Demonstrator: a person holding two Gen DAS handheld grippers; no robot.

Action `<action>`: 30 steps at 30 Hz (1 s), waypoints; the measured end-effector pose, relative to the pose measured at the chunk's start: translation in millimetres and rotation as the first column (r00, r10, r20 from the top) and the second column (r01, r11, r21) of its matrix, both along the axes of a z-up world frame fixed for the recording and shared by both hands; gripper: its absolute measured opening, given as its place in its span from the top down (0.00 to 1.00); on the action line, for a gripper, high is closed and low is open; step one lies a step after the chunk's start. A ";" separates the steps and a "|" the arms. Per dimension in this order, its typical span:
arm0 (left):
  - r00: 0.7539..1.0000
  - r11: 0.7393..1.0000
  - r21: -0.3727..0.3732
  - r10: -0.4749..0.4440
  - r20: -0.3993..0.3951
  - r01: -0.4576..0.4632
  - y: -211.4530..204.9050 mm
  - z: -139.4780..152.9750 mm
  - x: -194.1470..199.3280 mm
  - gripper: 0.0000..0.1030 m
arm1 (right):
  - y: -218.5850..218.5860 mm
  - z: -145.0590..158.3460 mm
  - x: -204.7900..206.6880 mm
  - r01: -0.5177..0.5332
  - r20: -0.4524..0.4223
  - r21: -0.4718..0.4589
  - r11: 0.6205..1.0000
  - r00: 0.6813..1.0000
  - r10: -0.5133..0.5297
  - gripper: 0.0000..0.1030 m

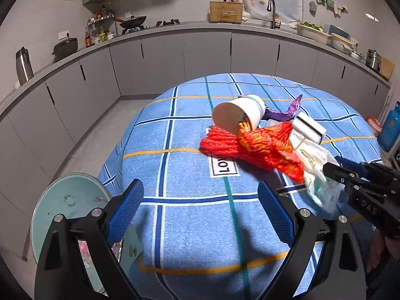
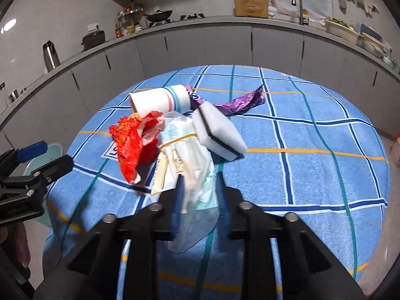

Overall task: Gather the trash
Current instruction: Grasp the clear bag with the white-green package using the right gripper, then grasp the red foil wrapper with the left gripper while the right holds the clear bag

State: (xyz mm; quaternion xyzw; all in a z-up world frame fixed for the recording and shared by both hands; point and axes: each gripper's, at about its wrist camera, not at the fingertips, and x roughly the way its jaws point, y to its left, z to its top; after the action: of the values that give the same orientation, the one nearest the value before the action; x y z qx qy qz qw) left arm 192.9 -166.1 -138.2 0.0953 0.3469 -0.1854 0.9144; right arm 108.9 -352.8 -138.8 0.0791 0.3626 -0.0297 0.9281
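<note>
A pile of trash lies on the blue checked cloth of the table [image 1: 190,225]: a tipped white paper cup [image 1: 237,115], a red and orange wrapper [image 1: 255,145], a purple wrapper [image 1: 287,112], a white sponge block [image 1: 310,127] and a clear plastic bag [image 1: 322,182]. My right gripper [image 2: 198,195] is shut on the clear plastic bag [image 2: 192,175] at its near end. In the right wrist view the cup [image 2: 160,100], red wrapper [image 2: 132,145], sponge [image 2: 217,132] and purple wrapper [image 2: 240,102] lie beyond it. My left gripper [image 1: 200,200] is open and empty, short of the pile.
A pale green bin with a round lid [image 1: 67,207] stands by the table's left edge, below my left gripper. It also shows in the right wrist view [image 2: 53,150]. Grey kitchen cabinets [image 1: 162,57] curve behind the table. A blue gas cylinder [image 1: 391,127] stands at the right.
</note>
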 end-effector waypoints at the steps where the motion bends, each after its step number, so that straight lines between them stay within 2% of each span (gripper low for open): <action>1: 1.000 1.000 0.001 -0.004 0.002 0.004 -1.4 0.6 -0.9 0.12 | 1.1 1.0 -2.3 -0.005 0.002 0.002 1.000 1.000 0.005 0.82; 4: 1.000 1.000 -0.003 -0.015 0.009 0.015 -4.9 4.0 -4.6 0.12 | 4.5 8.5 -12.4 -0.014 0.033 -0.002 1.000 0.999 0.014 0.86; 7: 1.000 1.000 -0.008 -0.022 0.014 0.022 -7.9 7.0 -7.1 0.12 | 8.7 21.1 -27.8 -0.012 0.084 -0.007 1.000 0.996 0.012 0.97; 10: 0.999 0.999 -0.006 -0.033 0.014 0.033 -12.8 7.9 -8.4 0.12 | 13.2 29.0 -37.6 -0.015 0.107 -0.012 1.000 0.994 0.017 0.97; 12: 0.999 0.999 0.008 -0.045 0.010 0.045 -19.0 5.4 -8.6 0.12 | 16.4 25.6 -39.9 -0.023 0.092 -0.033 0.999 0.995 0.026 0.97; 15: 0.999 0.998 0.043 -0.053 0.002 0.053 -26.7 -4.7 -6.8 0.12 | 9.7 19.4 -41.6 -0.001 0.086 -0.014 1.000 0.996 0.003 0.96; 16: 0.999 0.997 0.049 -0.053 -0.006 0.053 -27.6 -8.8 -5.1 0.12 | 6.8 18.5 -42.4 0.008 0.087 -0.005 1.000 0.996 -0.007 0.90; 17: 0.998 0.997 0.058 -0.055 -0.019 0.056 -29.4 -13.3 -3.1 0.13 | 4.0 18.2 -43.2 0.011 0.088 0.003 1.000 0.996 -0.011 0.77; 19: 0.997 0.996 0.056 -0.068 -0.026 0.069 -32.7 -17.1 -1.8 0.13 | -0.6 19.2 -44.1 0.010 0.096 0.020 1.000 0.995 -0.012 0.60; 24: 0.993 0.994 0.047 -0.098 -0.069 0.102 -37.7 -26.4 3.0 0.34 | -4.9 12.9 -35.3 0.007 0.065 0.018 1.000 0.998 -0.008 0.58; 27: 0.987 0.991 0.027 -0.125 -0.102 0.128 -38.5 -32.6 4.7 0.60 | -4.5 1.7 -25.2 -0.014 0.013 0.033 0.999 1.000 0.014 0.58; 28: 0.985 0.991 0.020 -0.131 -0.113 0.134 -39.1 -34.2 5.3 0.73 | -5.7 -0.8 -24.1 -0.016 0.008 0.043 0.999 1.000 0.016 0.59; 30: 0.984 0.990 0.017 -0.141 -0.107 0.144 -38.9 -33.6 3.3 0.78 | -3.1 -4.0 -24.0 -0.031 -0.003 0.054 0.998 1.000 0.031 0.73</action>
State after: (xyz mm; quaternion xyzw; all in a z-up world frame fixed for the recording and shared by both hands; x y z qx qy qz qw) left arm 196.2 -205.0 -171.8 0.1210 0.3894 -0.2507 0.8780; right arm 84.9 -355.9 -142.8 0.0982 0.3664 -0.0058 0.9253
